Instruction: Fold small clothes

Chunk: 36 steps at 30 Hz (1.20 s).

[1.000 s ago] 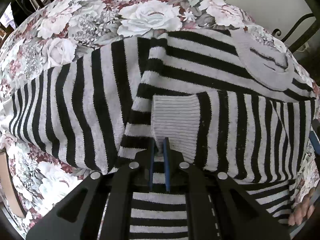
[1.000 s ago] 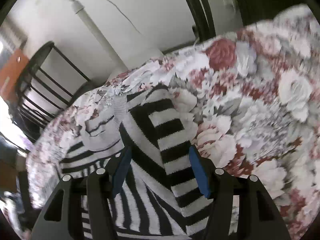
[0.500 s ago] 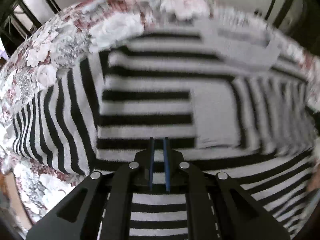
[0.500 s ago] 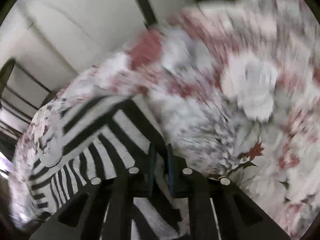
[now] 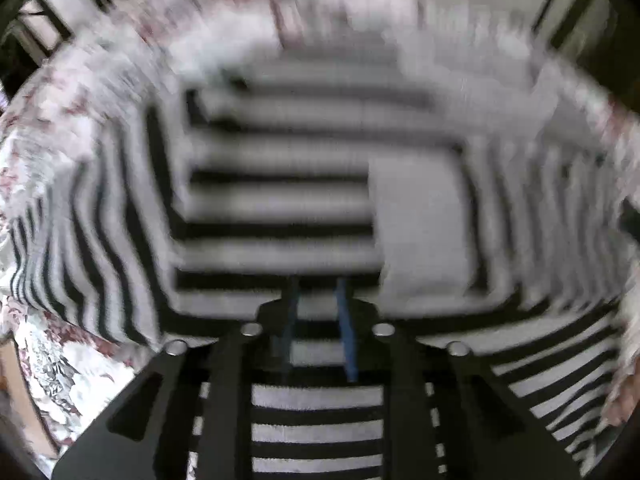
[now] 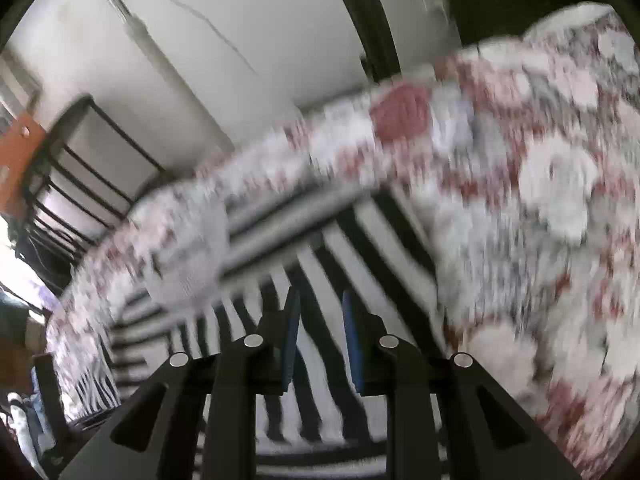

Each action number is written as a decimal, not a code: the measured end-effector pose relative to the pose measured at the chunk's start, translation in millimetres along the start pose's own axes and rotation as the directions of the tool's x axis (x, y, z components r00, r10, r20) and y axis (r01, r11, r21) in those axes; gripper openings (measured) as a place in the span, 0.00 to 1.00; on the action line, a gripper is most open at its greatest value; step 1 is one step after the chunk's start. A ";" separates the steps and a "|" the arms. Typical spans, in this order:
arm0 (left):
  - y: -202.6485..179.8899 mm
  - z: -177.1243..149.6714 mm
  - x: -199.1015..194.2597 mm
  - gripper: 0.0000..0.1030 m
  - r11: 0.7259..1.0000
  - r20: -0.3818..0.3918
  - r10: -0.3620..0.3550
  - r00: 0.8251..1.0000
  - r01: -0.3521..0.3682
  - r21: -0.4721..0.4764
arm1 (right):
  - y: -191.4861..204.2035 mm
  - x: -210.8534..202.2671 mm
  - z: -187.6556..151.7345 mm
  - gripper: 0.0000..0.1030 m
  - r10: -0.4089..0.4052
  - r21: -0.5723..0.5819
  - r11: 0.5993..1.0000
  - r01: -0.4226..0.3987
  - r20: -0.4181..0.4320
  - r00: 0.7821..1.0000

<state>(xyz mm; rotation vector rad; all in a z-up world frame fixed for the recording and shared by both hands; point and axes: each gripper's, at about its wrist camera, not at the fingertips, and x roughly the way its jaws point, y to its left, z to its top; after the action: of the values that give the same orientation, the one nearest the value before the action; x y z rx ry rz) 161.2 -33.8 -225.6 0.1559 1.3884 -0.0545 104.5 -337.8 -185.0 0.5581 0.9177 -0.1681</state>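
A black-and-grey striped sweater (image 5: 280, 208) lies spread on a floral cover (image 5: 60, 128), one sleeve folded across its body with the plain grey cuff (image 5: 420, 220) on top. My left gripper (image 5: 318, 284) points down at it, its jaws opening; the blue pads stand apart and striped knit shows through the gap, not pinched. In the right wrist view the sweater (image 6: 360, 240) runs to its grey collar (image 6: 192, 256). My right gripper (image 6: 320, 296) hangs over a striped edge, jaws opening, with fabric visible between the pads. Both views are blurred.
The floral cover (image 6: 560, 200) stretches to the right of the sweater. A black metal chair (image 6: 80, 168) and a white wall stand behind. A person's hand (image 5: 624, 380) shows at the right edge of the left wrist view.
The left gripper laid the sleeve flat across the sweater and its pads have parted. The right gripper went from wide open to shut on the striped edge, then eased apart a little.
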 end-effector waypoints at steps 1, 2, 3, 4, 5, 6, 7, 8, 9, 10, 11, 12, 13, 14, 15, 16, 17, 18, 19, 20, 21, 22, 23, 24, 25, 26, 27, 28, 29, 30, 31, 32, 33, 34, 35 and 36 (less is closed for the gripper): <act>-5.3 -2.1 6.3 0.23 0.999 0.005 0.042 0.999 -0.042 0.020 | -5.2 9.5 -5.5 0.19 -0.043 0.009 0.999 0.044 -0.054 0.998; -10.0 -2.1 5.8 0.24 0.997 0.016 0.067 0.998 -0.068 0.037 | -12.7 26.9 -15.4 0.19 -0.064 0.014 0.998 0.067 -0.145 0.987; -15.3 -2.1 4.5 0.24 0.994 0.025 0.097 0.995 -0.099 0.056 | -17.6 34.4 -21.1 0.15 -0.054 0.008 0.998 0.056 -0.163 0.985; -19.9 -2.6 2.4 0.24 0.991 0.035 0.116 0.993 -0.119 0.069 | -22.2 34.4 -21.0 0.12 -0.049 0.006 0.999 0.050 -0.148 0.988; -20.5 -3.2 -0.9 0.24 0.990 0.047 0.119 0.992 -0.122 0.065 | -24.9 30.0 -17.7 0.12 -0.043 0.036 0.998 0.049 -0.147 0.988; -17.6 -2.6 -6.3 0.24 0.994 0.055 0.096 0.994 -0.098 0.042 | -25.0 17.5 -14.6 0.15 -0.033 0.073 0.996 0.042 -0.123 0.992; -14.0 -0.7 -14.1 0.24 0.998 0.069 0.052 0.996 -0.054 0.018 | -20.5 5.3 -12.5 0.17 -0.026 0.068 0.997 0.032 -0.090 0.996; -16.4 -3.1 -22.2 0.24 1.000 0.089 0.022 0.996 -0.022 0.003 | -16.7 -5.6 -12.1 0.17 -0.031 0.041 0.999 0.034 -0.069 0.997; -14.6 -1.3 -30.5 0.25 1.000 0.117 -0.003 0.993 0.004 -0.008 | -9.6 -15.3 -12.4 0.18 -0.039 0.002 0.999 0.040 -0.055 0.998; -13.7 -0.3 -35.6 0.32 1.000 0.138 -0.011 0.990 0.012 -0.009 | -1.7 -21.8 -14.9 0.21 -0.042 -0.034 0.999 0.040 -0.051 0.998; -14.0 -0.4 -38.2 0.46 1.000 0.154 -0.002 0.988 0.002 -0.006 | 6.2 -26.1 -20.4 0.23 -0.036 -0.068 0.997 0.032 -0.062 0.997; -15.8 -0.3 -34.8 0.52 1.000 0.148 0.017 0.989 -0.017 -0.001 | 12.3 -24.7 -26.3 0.30 -0.031 -0.088 0.996 0.024 -0.077 0.997; -18.5 -1.6 -28.8 0.58 0.999 0.125 0.040 0.991 -0.041 0.006 | 17.5 -21.0 -32.1 0.35 -0.032 -0.107 0.994 0.022 -0.093 0.995; -19.3 -2.9 -12.3 0.58 0.997 0.065 0.074 0.995 -0.075 0.016 | 22.1 -11.6 -43.6 0.37 -0.057 -0.143 0.989 0.039 -0.128 0.990; -19.3 -4.0 -1.3 0.59 0.996 0.024 0.089 0.996 -0.089 0.019 | 32.8 2.6 -53.8 0.38 -0.100 -0.179 0.981 0.069 -0.166 0.981; -19.6 -5.4 4.7 0.61 0.995 0.021 0.097 0.995 -0.098 0.021 | 34.6 15.6 -62.0 0.38 -0.141 -0.215 0.972 0.099 -0.194 0.971; -22.3 -4.9 4.8 0.62 0.994 0.027 0.107 0.994 -0.108 0.027 | 34.3 22.1 -67.5 0.38 -0.167 -0.243 0.962 0.121 -0.180 0.969; -22.9 -3.7 2.1 0.62 0.993 0.029 0.110 0.994 -0.111 0.029 | 35.8 20.3 -66.5 0.38 -0.175 -0.244 0.961 0.130 -0.172 0.969; -21.0 -1.8 -4.0 0.62 0.995 0.035 0.098 0.995 -0.099 0.016 | 39.0 15.7 -63.2 0.39 -0.181 -0.240 0.961 0.139 -0.163 0.970; -26.9 -0.8 -14.8 0.62 0.997 0.041 0.083 0.996 -0.083 0.000 | 46.5 7.2 -57.4 0.39 -0.159 -0.237 0.964 0.123 -0.136 0.978; -25.1 -4.2 -22.2 0.62 0.998 0.049 0.059 0.997 -0.058 -0.021 | 54.3 -0.5 -51.6 0.39 -0.129 -0.241 0.965 0.100 -0.106 0.986; -22.2 -3.0 -24.9 0.62 0.998 0.052 0.048 0.998 -0.046 -0.034 | 63.1 -6.7 -46.4 0.39 -0.115 -0.252 0.964 0.091 -0.080 0.990; -14.4 -1.5 -28.9 0.62 0.998 0.052 0.033 0.998 -0.030 -0.060 | 69.8 -9.3 -43.2 0.39 -0.103 -0.257 0.963 0.081 -0.074 0.992; -8.4 -0.4 -30.7 0.62 0.996 0.050 0.025 0.998 -0.020 -0.082 | 74.1 -7.9 -43.0 0.40 -0.087 -0.256 0.965 0.063 -0.086 0.993; -0.7 0.0 -31.2 0.61 0.994 0.043 0.013 0.999 -0.008 -0.112 | 77.9 -3.1 -43.0 0.45 -0.074 -0.253 0.967 0.044 -0.108 0.991; 4.8 0.0 -30.9 0.61 0.992 0.034 0.005 0.999 0.000 -0.129 | 79.5 8.3 -48.4 0.47 -0.078 -0.249 0.968 0.039 -0.152 0.985; 13.0 -1.2 -31.0 0.61 0.989 0.019 -0.009 1.000 0.011 -0.149 | 78.3 20.9 -54.1 0.49 -0.097 -0.252 0.967 0.046 -0.194 0.976; 21.9 -2.5 -30.5 0.61 0.984 0.003 -0.030 1.000 0.030 -0.176 | 71.9 34.2 -61.9 0.49 -0.120 -0.262 0.963 0.057 -0.232 0.965; 30.8 -6.7 -31.3 0.60 0.979 -0.004 -0.048 0.999 0.047 -0.199 | 76.7 37.6 -66.1 0.49 -0.119 -0.270 0.961 0.056 -0.220 0.968; 41.6 -9.6 -32.8 0.60 0.972 -0.008 -0.074 0.997 0.070 -0.224 | 76.3 33.0 -65.5 0.48 -0.115 -0.267 0.962 0.056 -0.211 0.971; 53.9 -12.6 -37.0 0.60 0.960 -0.009 -0.118 0.993 0.111 -0.257 | 76.4 21.0 -61.6 0.49 -0.105 -0.241 0.969 0.054 -0.202 0.974; 64.9 -14.7 -41.3 0.60 0.947 -0.006 -0.149 0.989 0.141 -0.287 | 74.4 9.7 -59.4 0.49 -0.083 -0.220 0.975 0.040 -0.190 0.978; 75.0 -15.8 -45.3 0.60 0.940 -0.001 -0.151 0.989 0.143 -0.311 | 73.3 -3.9 -57.6 0.49 -0.055 -0.199 0.980 0.021 -0.169 0.984; 86.4 -18.4 -50.3 0.60 0.932 0.010 -0.140 0.990 0.135 -0.336 | 69.8 -18.9 -57.0 0.51 -0.037 -0.184 0.983 0.010 -0.148 0.988; 101.2 -22.5 -56.2 0.60 0.923 0.022 -0.116 0.993 0.116 -0.366 | 66.2 -36.6 -57.2 0.53 -0.024 -0.168 0.986 0.002 -0.124 0.992; 114.6 -26.7 -59.7 0.60 0.912 0.027 -0.107 0.994 0.109 -0.395 | 62.8 -45.3 -59.2 0.56 -0.014 -0.157 0.988 -0.005 -0.117 0.993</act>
<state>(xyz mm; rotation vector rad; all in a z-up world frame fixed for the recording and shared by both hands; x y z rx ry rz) 139.2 80.1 -162.6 -0.2602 1.3747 0.1349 58.5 -257.9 -153.4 0.4227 1.0375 -0.0665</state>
